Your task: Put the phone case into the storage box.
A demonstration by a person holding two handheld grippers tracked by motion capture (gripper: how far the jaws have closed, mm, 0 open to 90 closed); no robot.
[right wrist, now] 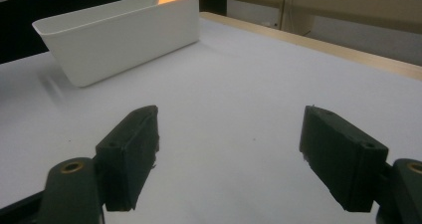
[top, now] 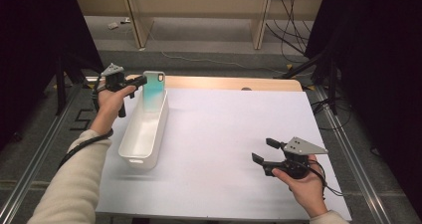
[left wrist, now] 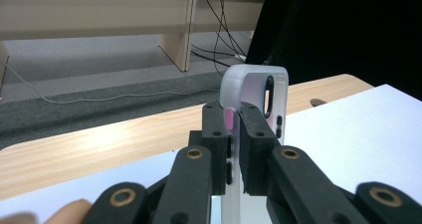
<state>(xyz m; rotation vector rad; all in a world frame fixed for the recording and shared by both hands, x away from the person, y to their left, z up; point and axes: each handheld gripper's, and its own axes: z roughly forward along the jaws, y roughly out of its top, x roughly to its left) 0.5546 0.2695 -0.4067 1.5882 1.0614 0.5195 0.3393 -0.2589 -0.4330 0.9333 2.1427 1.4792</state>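
Seemingly phone case (top: 153, 89) foot hidden inside bin (top: 134, 149)

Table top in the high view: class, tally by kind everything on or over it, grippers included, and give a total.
Phone case: 1
White bin: 1
Grippers: 2, left gripper and right gripper
Total: 4

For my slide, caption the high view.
Left gripper holds a phone case upright in the white bin; right gripper open.

Dim room, bright tabletop, soft blur
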